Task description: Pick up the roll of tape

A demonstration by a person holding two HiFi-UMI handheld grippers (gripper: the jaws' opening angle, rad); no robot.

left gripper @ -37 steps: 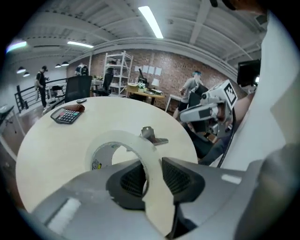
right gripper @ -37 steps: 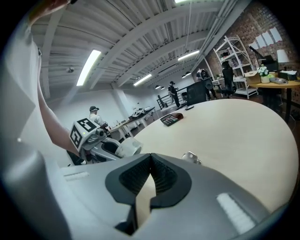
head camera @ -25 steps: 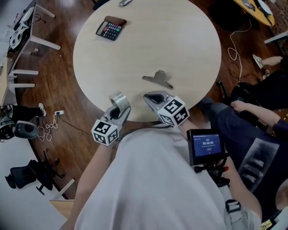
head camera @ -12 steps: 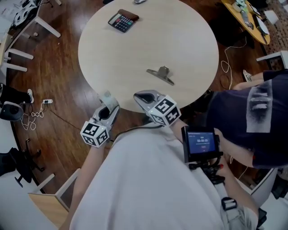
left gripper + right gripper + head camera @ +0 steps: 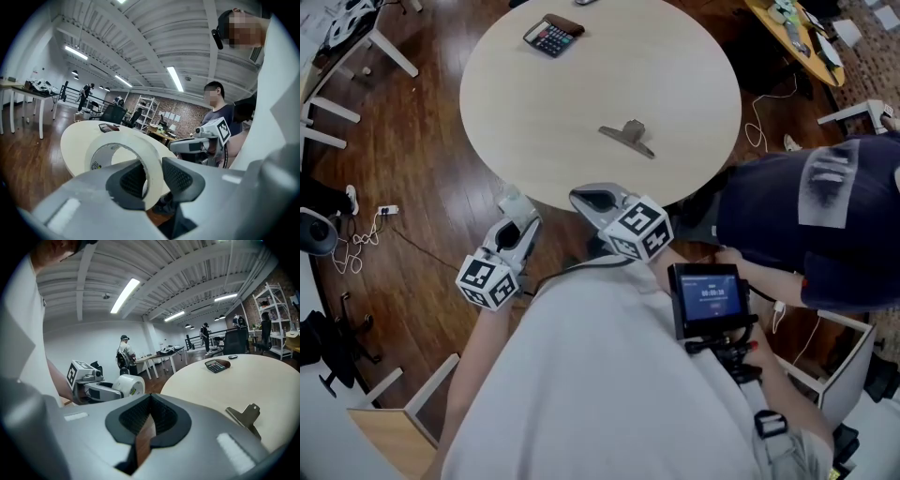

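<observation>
The roll of tape (image 5: pixel 123 146) is a wide white ring, and my left gripper (image 5: pixel 152 177) is shut on its wall, one pad inside the ring and one outside. In the head view the tape (image 5: pixel 512 201) hangs off the table's near edge, above the wooden floor, at the tip of my left gripper (image 5: pixel 515 212). My right gripper (image 5: pixel 587 198) is beside it at the table edge, shut with nothing in it. The right gripper view shows its pads (image 5: pixel 161 414) meeting at the tips, and the tape (image 5: pixel 129 385) to its left.
The round beige table (image 5: pixel 581 84) carries a metal clip (image 5: pixel 627 136) near its middle and a calculator (image 5: pixel 551 36) at the far side. A person in a dark shirt (image 5: pixel 806 216) stands close on the right. A small screen (image 5: pixel 708 297) is mounted in front of my body.
Both grippers have drawn back from the table toward my body, the left one carrying the tape off the edge. The person in the dark shirt has come closer on the right.
</observation>
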